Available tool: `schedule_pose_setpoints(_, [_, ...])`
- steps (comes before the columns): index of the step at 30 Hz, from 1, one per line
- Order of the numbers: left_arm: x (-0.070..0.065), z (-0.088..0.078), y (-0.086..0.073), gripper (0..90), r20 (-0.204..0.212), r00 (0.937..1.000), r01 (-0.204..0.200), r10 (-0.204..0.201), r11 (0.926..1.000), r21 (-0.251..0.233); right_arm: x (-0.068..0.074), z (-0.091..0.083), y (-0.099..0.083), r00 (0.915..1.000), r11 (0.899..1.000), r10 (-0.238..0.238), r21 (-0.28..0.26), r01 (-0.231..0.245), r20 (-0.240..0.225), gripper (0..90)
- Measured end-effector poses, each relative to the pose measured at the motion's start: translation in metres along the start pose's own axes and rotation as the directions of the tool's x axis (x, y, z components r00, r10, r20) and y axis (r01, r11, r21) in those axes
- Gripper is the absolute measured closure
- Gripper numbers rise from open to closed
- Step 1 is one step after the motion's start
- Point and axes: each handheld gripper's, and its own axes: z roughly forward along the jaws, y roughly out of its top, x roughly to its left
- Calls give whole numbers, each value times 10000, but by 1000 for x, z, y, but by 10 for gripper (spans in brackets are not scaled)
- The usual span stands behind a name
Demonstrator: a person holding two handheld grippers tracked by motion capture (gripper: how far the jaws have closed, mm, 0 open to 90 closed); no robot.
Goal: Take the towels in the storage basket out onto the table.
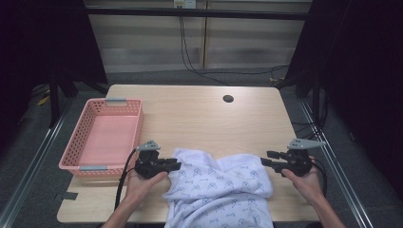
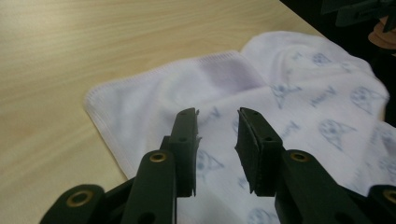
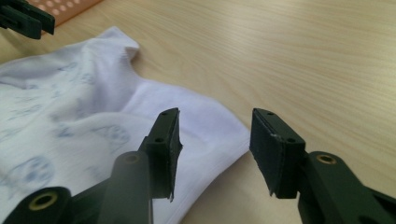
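Wooden table (image 1: 199,118): white cloth (image 1: 221,187), blue printed motifs, no legible writing, lies lengthwise toward the near edge. Left gripper (image 1: 177,165) and right gripper (image 1: 264,158) flank it, jaws parted, empty.

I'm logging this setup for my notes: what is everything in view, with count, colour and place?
cloth: one, white with a pale blue print, near edge of the table, hanging over it
basket: one, pink, left side of the table
table: one, light wood, with a dark round hole near its far edge
cables: black, on the floor beyond the table
left gripper: one, black, open, at the cloth's left corner
right gripper: one, black, open, at the cloth's right corner
hands: two, holding the grippers
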Motion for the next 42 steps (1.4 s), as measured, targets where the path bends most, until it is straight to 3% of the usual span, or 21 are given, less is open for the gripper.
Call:
schedule_pose_setpoints(3, [12,12,4,637,-662,9978,45,-33,9998,168,-11,21,0,9998,9988,189,452,-186,-78,510])
schedule_pose_setpoints(4, [12,12,4,636,-662,9978,45,-33,9998,168,-11,21,0,9998,9988,189,452,-186,-78,510])
schedule_pose_setpoints(6, [21,22,5,641,-852,9963,114,-87,9994,316,-18,43,-4,9998,9933,191,1139,-199,75,499])
schedule_pose_setpoints(8, [25,24,5,669,-601,9980,194,-170,9990,398,-18,47,-5,9997,9917,185,1266,-205,171,492])
schedule_pose_setpoints(9, [28,26,2,669,-1059,9944,123,-54,9979,640,-19,51,-5,9998,9905,63,1376,-85,167,485])
schedule_pose_setpoints(11, [31,25,-1,640,-1122,9937,135,-54,9974,710,-21,57,-7,9996,9867,43,1626,-90,290,487])
schedule_pose_setpoints(14, [37,21,-1,581,-1374,9897,470,-401,9978,473,-19,59,-10,9999,9849,-145,1724,157,-83,549])
schedule_pose_setpoints(17, [38,21,-1,552,-1616,9861,465,-378,9977,502,-14,60,-11,9990,9838,-118,1783,192,-428,662])
schedule_pose_setpoints(18, [43,23,0,545,-1587,9825,1039,-975,9941,320,-14,60,-12,9978,9835,-146,1792,260,-648,738])
schedule_pose_setpoints(21, [45,29,2,538,-1730,9820,830,-760,9960,336,-13,59,-11,9970,9840,-41,1770,176,-769,826])
schedule_pose_setpoints(23, [46,30,1,530,-1581,9842,846,-793,9961,271,-13,56,-10,9969,9875,47,1572,77,-784,836])
schedule_pose_setpoints(24, [47,32,4,535,-1826,9820,569,-485,9975,409,-14,54,-9,9966,9889,70,1485,53,-821,837])
schedule_pose_setpoints(26, [47,34,7,528,-1673,9854,428,-330,9976,552,-15,52,-8,9967,9909,107,1346,2,-803,837])
schedule_pose_setpoints(27, [46,37,7,545,-1596,9872,81,28,9977,679,-15,50,-7,9970,9917,130,1284,-31,-766,837])
schedule_pose_setpoints(29, [40,41,7,629,-1490,9883,-216,333,9966,796,-15,48,-7,9971,9931,227,1160,-141,-729,837])
schedule_pose_setpoints(31, [35,44,7,776,-1326,9882,-612,761,9917,1131,-16,44,-5,9966,9950,310,966,-236,-761,837])
schedule_pose_setpoints(32, [33,44,7,857,-1302,9885,-611,770,9907,1219,-16,43,-5,9965,9958,331,875,-263,-773,837])
schedule_pose_setpoints(33, [33,44,7,871,-1322,9890,-500,662,9912,1222,-17,40,-4,9960,9965,407,760,-346,-795,837])
schedule_pose_setpoints(36, [34,34,10,878,-1063,9937,-265,359,9957,887,-19,29,0,9962,9985,486,304,-465,-727,838])
schedule_pose_setpoints(39, [28,13,22,880,-902,9947,-502,503,9987,33,-23,10,9,9970,9977,506,-421,-532,-592,839])
schedule_pose_setpoints(42, [21,-6,41,881,-1064,9906,-935,860,9933,-672,-28,-7,23,9983,9933,448,-1046,-486,-376,840])
